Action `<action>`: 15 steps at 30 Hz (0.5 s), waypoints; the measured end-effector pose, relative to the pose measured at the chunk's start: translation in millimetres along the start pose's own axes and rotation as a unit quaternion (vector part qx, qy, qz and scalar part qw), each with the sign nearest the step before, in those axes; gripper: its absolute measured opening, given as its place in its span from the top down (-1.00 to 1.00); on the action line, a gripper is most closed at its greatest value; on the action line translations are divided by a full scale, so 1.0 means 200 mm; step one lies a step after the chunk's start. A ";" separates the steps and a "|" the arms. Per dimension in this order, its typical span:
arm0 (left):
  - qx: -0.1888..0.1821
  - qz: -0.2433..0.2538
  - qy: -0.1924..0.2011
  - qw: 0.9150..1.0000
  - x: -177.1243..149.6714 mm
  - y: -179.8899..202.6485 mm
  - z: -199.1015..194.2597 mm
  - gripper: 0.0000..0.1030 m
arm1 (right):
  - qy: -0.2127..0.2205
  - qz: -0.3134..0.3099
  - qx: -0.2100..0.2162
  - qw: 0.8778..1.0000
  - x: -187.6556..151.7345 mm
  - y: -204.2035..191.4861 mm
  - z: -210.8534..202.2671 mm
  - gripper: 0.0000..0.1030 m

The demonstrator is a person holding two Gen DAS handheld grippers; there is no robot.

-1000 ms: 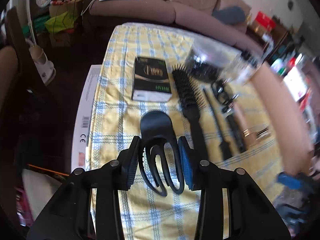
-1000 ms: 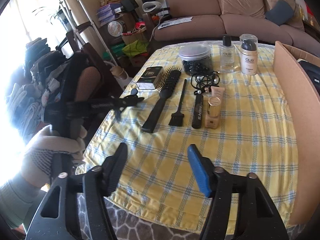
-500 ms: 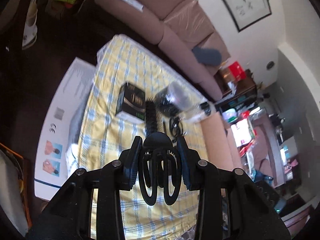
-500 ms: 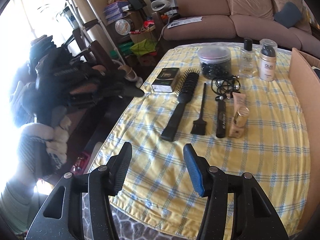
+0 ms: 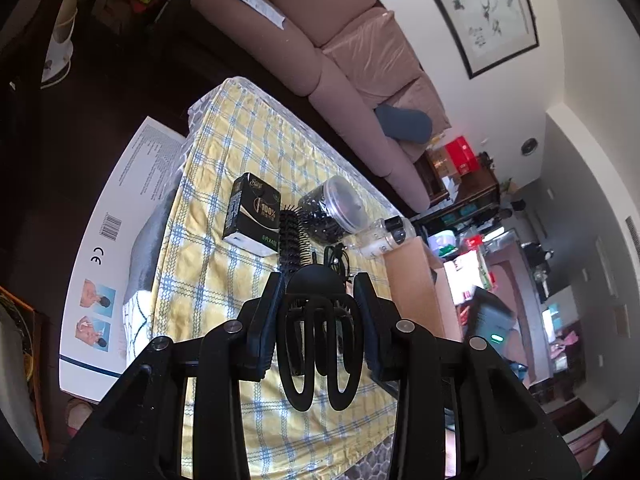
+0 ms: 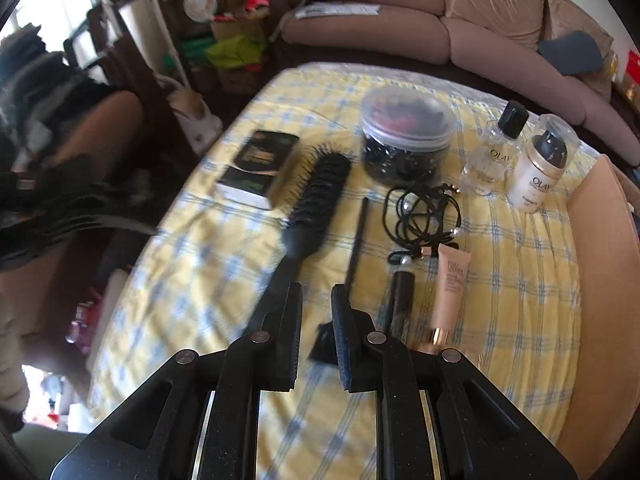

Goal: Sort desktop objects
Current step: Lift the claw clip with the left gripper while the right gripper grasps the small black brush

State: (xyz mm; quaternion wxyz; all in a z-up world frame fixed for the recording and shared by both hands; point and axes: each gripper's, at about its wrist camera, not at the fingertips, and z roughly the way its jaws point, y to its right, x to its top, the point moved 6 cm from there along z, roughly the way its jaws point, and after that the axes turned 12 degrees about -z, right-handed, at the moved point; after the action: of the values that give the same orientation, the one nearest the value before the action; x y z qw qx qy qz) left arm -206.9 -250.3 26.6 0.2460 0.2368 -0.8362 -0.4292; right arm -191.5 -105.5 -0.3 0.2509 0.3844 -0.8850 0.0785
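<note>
While the left gripper (image 5: 318,285) is clamped on the black claw clip (image 5: 316,344) and holds it clear above the near end of the table's checked cloth (image 5: 208,280), the sorting looks barely begun. That clip is the only thing off the cloth. The cardboard box (image 6: 600,280) at 3 o'clock of the cloth may be where things go, but its inside is hidden, so nothing can be called sorted yet.

The right gripper (image 6: 317,292) points down at the near ends of the row of tools. Its jaws have just been closing to a narrow gap, and only cloth shows between them; they hold nothing.

Counted from the right wrist view, by size:
- One cardboard box.
- One hairbrush (image 6: 316,200) at 12 o'clock of the right gripper.
- One clear jar of hair ties (image 6: 404,140) at 1 o'clock.
- One black carton (image 6: 256,168) at 11 o'clock.
- Two Olay bottles, a clear one (image 6: 492,152) and a cream one (image 6: 540,168), side by side at 2 o'clock.
- One tangle of black elastics (image 6: 424,216) just before the jar.
- One peach tube (image 6: 450,280), its gold end towards the gripper.
- One black mascara-like tube (image 6: 402,296) just beside it.
- One thin flat brush (image 6: 358,240), its bristle end partly behind the right finger.

Apart from the clip, everything counted lies on the cloth, so nearly all of the task is left.
</note>
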 end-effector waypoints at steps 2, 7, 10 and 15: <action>-0.003 -0.001 -0.002 1.000 0.00 0.00 0.00 0.36 | -0.014 0.000 -0.012 1.000 0.00 0.02 0.05 0.69; -0.006 -0.001 -0.003 1.000 0.00 0.00 -0.01 0.36 | -0.046 -0.008 -0.022 0.999 -0.04 0.03 0.16 0.67; -0.008 -0.001 -0.003 1.000 0.00 0.00 -0.01 0.36 | -0.045 0.001 -0.013 0.999 -0.04 0.06 0.16 0.67; -0.010 0.001 -0.004 1.000 -0.01 0.02 -0.01 0.36 | -0.037 -0.011 -0.017 0.999 -0.04 0.05 0.11 0.89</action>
State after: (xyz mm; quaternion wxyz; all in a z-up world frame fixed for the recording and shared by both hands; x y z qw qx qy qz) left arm -205.0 -249.2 30.1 0.2453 0.2318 -0.8332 -0.4381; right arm -202.8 -101.7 -22.7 0.2248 0.3927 -0.8905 0.0465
